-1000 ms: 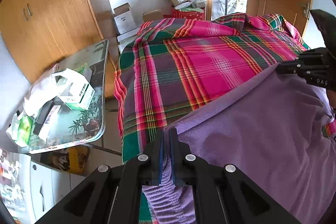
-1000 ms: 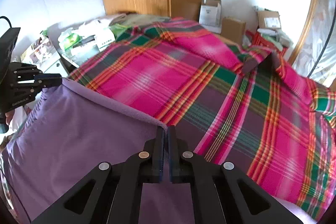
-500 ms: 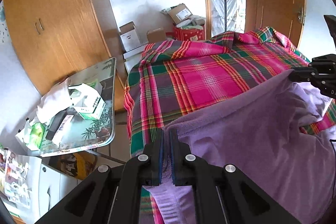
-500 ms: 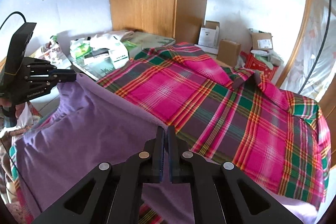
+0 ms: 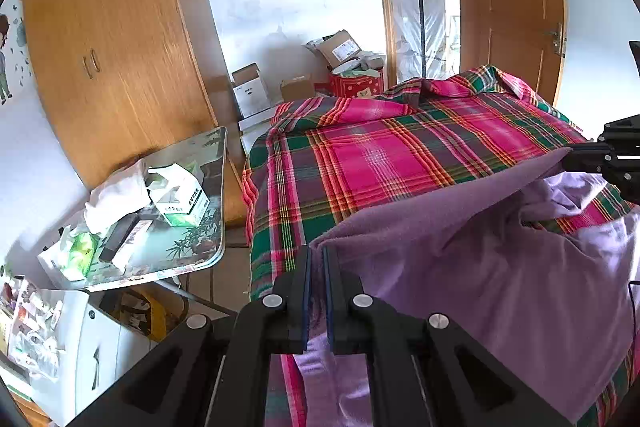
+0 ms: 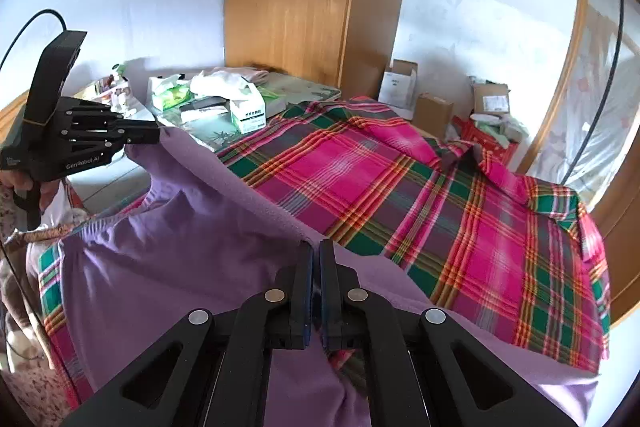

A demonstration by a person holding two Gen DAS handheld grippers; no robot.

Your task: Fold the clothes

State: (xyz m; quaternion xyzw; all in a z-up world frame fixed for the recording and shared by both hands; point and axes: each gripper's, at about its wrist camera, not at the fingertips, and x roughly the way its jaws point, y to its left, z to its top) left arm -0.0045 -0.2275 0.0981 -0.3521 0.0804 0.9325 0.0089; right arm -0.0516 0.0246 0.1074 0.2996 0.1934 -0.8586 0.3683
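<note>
Two claws are clamped on one purple garment (image 5: 460, 259), and over the last second its top edge has been raised clear of the plaid-covered bed (image 5: 380, 155): a second ago the cloth was spread low against the plaid, whereas now it is stretched as a hanging sheet, with more of the wardrobe and wall taken in above. This is judged to be the lift that precedes a fold, with the fold itself not yet laid down. Going left to right in the left wrist view, a cluttered table (image 5: 216, 187) is seen at 9 o'clock, beside the bed; the left claw (image 5: 316, 255) is closed on one upper corner of the garment at 6 o'clock, fabric being pinched between its pads and trailing below them; the taut edge runs up toward 3 o'clock, where the right claw (image 5: 568, 157) is shut on the other corner. In the right wrist view the order is mirrored: the left claw (image 6: 158, 135) is found at 9 o'clock, and the right claw (image 6: 316, 247) grips the edge at 6 o'clock. The lower part of the garment is draped on the bed.
</note>
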